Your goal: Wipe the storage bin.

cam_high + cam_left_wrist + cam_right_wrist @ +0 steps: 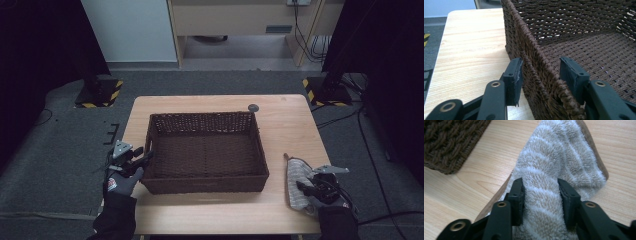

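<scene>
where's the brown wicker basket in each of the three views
High view: the basket sits mid-table, the left gripper at its left wall.
Left gripper view: its left wall runs up between the open jaws, the woven floor to the right.
Right gripper view: one corner at top left, beyond the towel that lies between the right gripper jaws.
Shared landmark: the light wooden table.

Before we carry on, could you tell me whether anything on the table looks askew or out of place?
Nothing stands out. The basket sits square and empty on the table; the towel lies bunched beside it.
</scene>
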Available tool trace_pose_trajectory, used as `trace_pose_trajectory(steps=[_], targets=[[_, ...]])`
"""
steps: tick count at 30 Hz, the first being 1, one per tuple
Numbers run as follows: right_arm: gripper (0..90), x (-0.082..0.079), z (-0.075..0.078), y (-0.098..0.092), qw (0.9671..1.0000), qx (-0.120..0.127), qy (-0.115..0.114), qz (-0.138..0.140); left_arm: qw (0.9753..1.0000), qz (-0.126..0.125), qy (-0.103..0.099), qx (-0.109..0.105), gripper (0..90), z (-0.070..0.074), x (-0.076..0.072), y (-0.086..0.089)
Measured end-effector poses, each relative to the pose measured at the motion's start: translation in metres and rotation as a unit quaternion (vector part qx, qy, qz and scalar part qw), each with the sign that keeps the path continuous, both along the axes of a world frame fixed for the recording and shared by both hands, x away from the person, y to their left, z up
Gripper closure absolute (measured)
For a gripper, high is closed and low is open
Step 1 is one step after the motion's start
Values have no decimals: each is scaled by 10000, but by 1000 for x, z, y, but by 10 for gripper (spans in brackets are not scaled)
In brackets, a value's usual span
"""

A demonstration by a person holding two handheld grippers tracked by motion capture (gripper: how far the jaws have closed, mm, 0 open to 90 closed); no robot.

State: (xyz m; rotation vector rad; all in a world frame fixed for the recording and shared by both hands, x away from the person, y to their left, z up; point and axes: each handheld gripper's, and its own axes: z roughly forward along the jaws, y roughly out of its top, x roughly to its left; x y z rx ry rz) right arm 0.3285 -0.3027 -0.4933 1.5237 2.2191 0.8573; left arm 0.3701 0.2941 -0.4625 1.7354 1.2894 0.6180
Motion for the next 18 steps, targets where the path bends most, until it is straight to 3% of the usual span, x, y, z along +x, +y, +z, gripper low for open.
trace_pose_trajectory(steps=[4,8,13,18], targets=[[471,0,3,1,10000,-12,-90,-34,10000,-8,-4,-12,508,0,0,0],[385,-1,13,-2,9990,108,-409,-134,10000,2,3,-40,499,-1,0,1],[366,-3,23,0,9977,125,-662,-85,10000,15,10,-90,474,-1,1,2],[371,-3,40,9,9941,251,-1054,53,10000,14,-5,-60,465,-1,1,2]])
